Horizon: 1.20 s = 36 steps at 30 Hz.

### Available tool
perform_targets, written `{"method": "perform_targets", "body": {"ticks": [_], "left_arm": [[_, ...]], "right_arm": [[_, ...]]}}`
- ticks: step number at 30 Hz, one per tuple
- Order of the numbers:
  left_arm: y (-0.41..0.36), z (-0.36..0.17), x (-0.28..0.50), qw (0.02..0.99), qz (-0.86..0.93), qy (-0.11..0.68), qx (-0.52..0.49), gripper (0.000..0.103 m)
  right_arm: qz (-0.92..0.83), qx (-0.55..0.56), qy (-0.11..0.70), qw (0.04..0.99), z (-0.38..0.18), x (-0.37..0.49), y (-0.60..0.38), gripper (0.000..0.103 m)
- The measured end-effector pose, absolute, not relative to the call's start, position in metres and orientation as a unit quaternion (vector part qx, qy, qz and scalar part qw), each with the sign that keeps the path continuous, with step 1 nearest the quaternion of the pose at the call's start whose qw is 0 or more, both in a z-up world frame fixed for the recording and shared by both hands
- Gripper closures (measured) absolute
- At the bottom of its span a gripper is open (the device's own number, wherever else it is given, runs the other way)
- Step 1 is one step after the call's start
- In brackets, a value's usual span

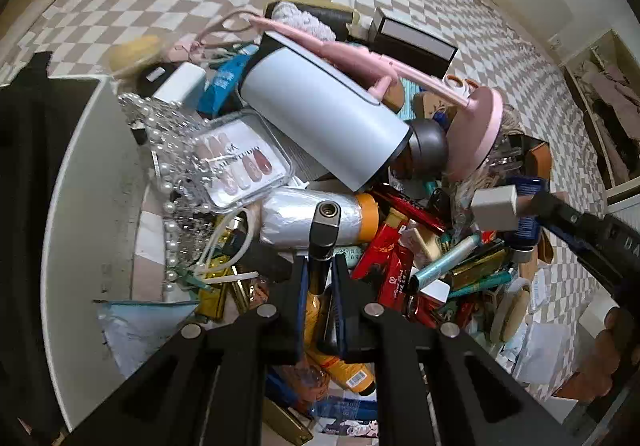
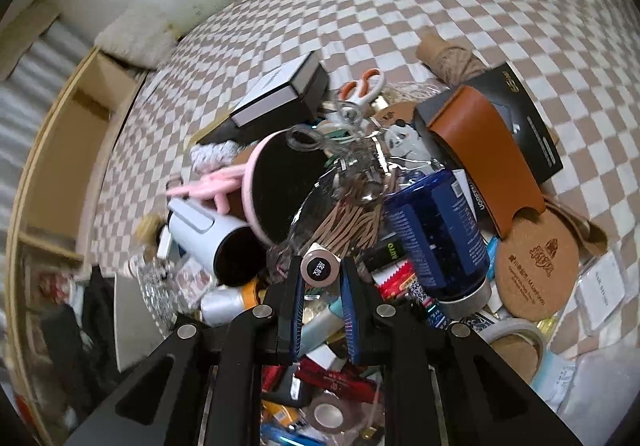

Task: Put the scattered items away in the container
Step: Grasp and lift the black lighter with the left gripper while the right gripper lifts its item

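Above the heaped clutter, the left gripper [image 1: 320,278] is clamped on a grey torch [image 1: 325,232]; the right gripper [image 2: 320,278] pinches a small bottle [image 2: 320,268], both over the checkered surface [image 2: 400,5].

Scattered items [image 1: 404,246] lie heaped (bottles, boxes, tubes) beside the white container [image 1: 88,181].
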<state>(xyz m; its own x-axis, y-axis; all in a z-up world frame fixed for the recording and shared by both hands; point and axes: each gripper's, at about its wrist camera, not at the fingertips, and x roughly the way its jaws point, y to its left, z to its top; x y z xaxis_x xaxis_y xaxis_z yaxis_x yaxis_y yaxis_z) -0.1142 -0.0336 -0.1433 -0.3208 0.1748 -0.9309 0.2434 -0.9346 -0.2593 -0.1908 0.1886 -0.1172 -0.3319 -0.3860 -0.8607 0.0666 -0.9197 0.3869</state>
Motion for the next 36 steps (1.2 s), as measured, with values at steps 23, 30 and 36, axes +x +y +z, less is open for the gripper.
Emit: {"method": "perform_targets", "body": {"ticks": [23, 30, 36], "left_arm": [[-0.058, -0.079, -0.076, 0.022, -0.839, 0.177, 0.514, 0.098], [-0.066, -0.064, -0.06, 0.026, -0.849, 0.174, 0.498, 0.098], [-0.064, -0.075, -0.061, 0.027, -0.841, 0.154, 0.517, 0.098]], "right_arm": [[-0.817, 0.53, -0.072, 0.216, -0.074, -0.136, 0.141, 0.085], [-0.819, 0.517, -0.074, 0.238, -0.06, -0.124, 0.126, 0.085], [-0.818, 0.511, -0.078, 0.252, -0.051, -0.117, 0.115, 0.085]]}}
